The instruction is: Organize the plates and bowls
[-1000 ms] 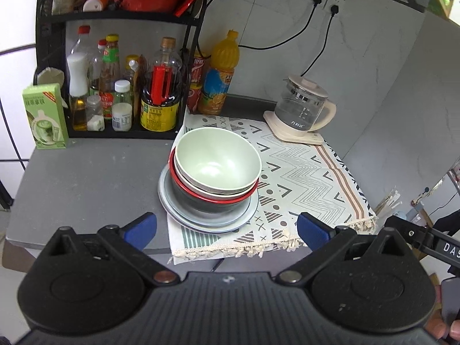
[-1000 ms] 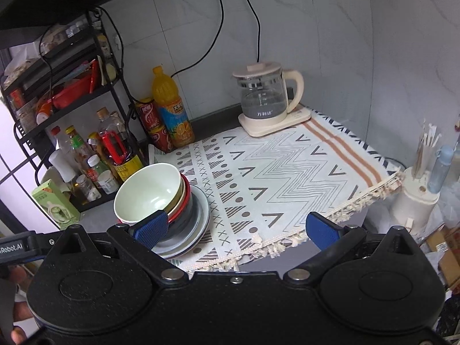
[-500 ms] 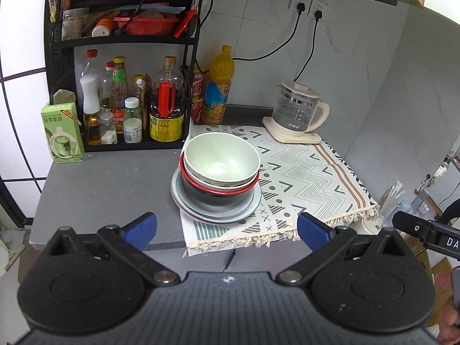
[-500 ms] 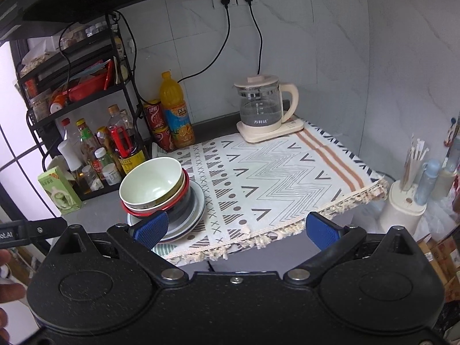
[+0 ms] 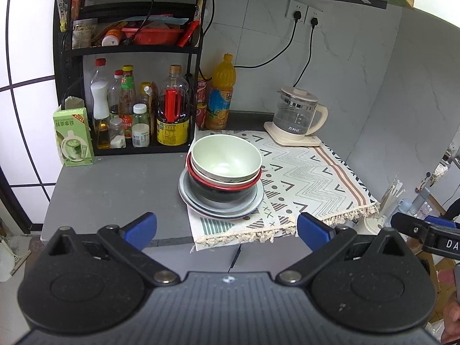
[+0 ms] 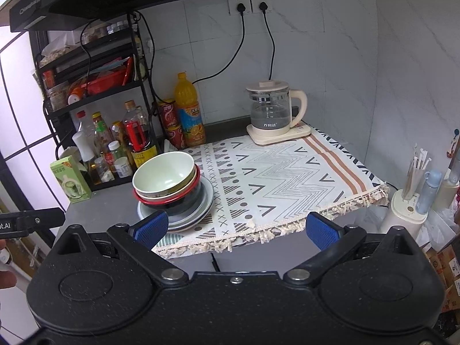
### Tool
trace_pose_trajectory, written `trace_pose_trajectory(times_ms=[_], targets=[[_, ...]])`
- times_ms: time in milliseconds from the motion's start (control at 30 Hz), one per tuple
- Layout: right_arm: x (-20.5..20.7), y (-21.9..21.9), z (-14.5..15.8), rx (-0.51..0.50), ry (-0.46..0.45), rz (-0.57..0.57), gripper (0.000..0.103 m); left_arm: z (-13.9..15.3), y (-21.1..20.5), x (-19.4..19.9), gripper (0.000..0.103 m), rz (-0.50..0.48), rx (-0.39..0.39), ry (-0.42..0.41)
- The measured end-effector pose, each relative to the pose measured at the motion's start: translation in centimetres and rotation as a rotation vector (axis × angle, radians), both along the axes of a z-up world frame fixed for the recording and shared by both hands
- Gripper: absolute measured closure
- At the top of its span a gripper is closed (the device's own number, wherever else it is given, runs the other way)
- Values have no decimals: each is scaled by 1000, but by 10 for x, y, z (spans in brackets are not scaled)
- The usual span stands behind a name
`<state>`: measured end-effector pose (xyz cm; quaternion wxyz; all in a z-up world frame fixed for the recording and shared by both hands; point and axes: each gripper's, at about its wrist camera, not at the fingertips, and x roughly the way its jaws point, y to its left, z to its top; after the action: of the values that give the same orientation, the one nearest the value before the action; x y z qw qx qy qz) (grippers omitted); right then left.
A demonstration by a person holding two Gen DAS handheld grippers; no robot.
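Note:
A pale green bowl [image 5: 227,158] tops a stack of nested bowls, the lowest a black bowl with a red rim [image 5: 221,185], on grey plates [image 5: 218,205] at the left edge of a patterned cloth [image 5: 302,172]. The same green bowl [image 6: 164,172], red-rimmed bowl [image 6: 172,198] and plates [image 6: 198,212] show in the right wrist view. My left gripper [image 5: 227,228] is open and empty, held back from the counter's front edge. My right gripper [image 6: 237,230] is open and empty, also back from the edge, to the right of the stack.
A black rack [image 5: 129,95] with bottles and a green carton [image 5: 73,136] stand at the back left. An orange drink bottle [image 5: 221,92] and a glass kettle [image 5: 296,118] are by the wall. A white utensil holder [image 6: 408,201] stands right of the counter.
Both grippers have pulled back and up from the counter, so the stack looks smaller and farther away. Both stay open. The dishes have not moved.

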<state>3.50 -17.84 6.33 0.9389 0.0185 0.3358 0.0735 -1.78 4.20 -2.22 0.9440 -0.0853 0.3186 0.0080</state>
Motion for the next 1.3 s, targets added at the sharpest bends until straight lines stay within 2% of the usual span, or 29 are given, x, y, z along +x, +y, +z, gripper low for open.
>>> trace_pose_trajectory(times_ms=[633,1300], targets=[[-16,2,-3,-16,6,57,0,-11,5,-19,0,40,3,13],[-12,12,-3,-15,9,84,0,-11,13,-15,0,42,-14,18]])
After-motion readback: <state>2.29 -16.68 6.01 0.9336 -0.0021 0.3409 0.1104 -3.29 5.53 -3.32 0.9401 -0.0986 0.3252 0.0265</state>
